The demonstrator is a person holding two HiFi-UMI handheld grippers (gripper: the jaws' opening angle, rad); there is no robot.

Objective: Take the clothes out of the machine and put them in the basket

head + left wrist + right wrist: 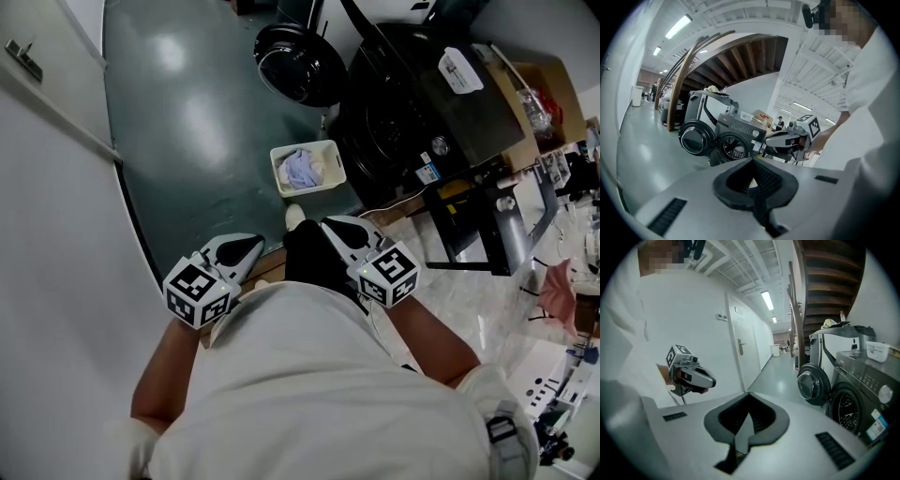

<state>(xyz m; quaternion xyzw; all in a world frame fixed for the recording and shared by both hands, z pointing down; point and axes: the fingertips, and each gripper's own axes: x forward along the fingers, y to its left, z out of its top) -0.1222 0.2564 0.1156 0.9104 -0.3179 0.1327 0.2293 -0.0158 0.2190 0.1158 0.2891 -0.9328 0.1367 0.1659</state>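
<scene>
Standing back from the dark front-loading washing machine (412,103), nothing in hand

The left gripper (249,244) and right gripper (330,225) are both pressed together and empty; pale clothes (300,169) lie in the white rectangular plastic basket (330,178) before the machine; next, probably a step closer and a reach inside.

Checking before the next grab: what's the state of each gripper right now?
Left gripper: closed, holding nothing.
Right gripper: closed, holding nothing.

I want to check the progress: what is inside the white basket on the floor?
A crumpled pale blue cloth lies in the basket, with a cream piece beside it. What lies under them, and the basket's bottom, is covered.
</scene>
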